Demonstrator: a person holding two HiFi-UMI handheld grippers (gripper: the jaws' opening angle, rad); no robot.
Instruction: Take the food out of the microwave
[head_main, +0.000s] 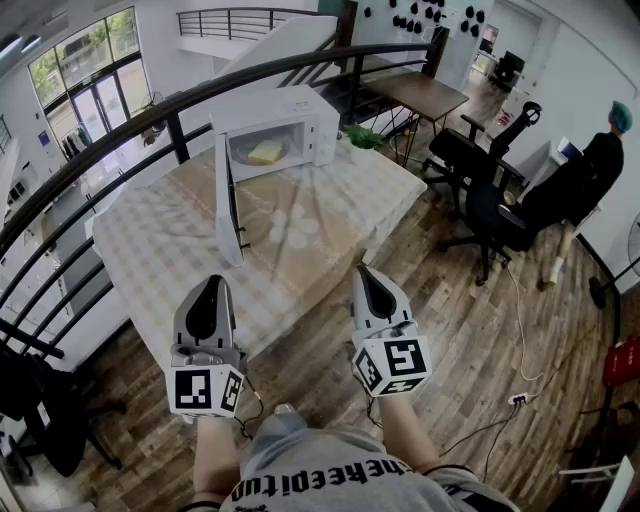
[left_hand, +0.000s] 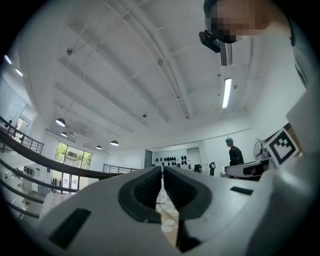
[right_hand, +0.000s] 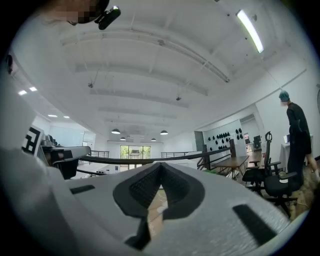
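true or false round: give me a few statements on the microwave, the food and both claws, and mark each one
1. The microwave has its door swung open. True.
2. The food already lies out on the table. False: it sits inside the microwave.
3. The right claw is shut with nothing in it. True.
4. The left claw grips the door. False: it is shut and empty, at the table's near edge, apart from the door.
5. No one else is in the room. False: a person stands at the right, beyond the office chairs.
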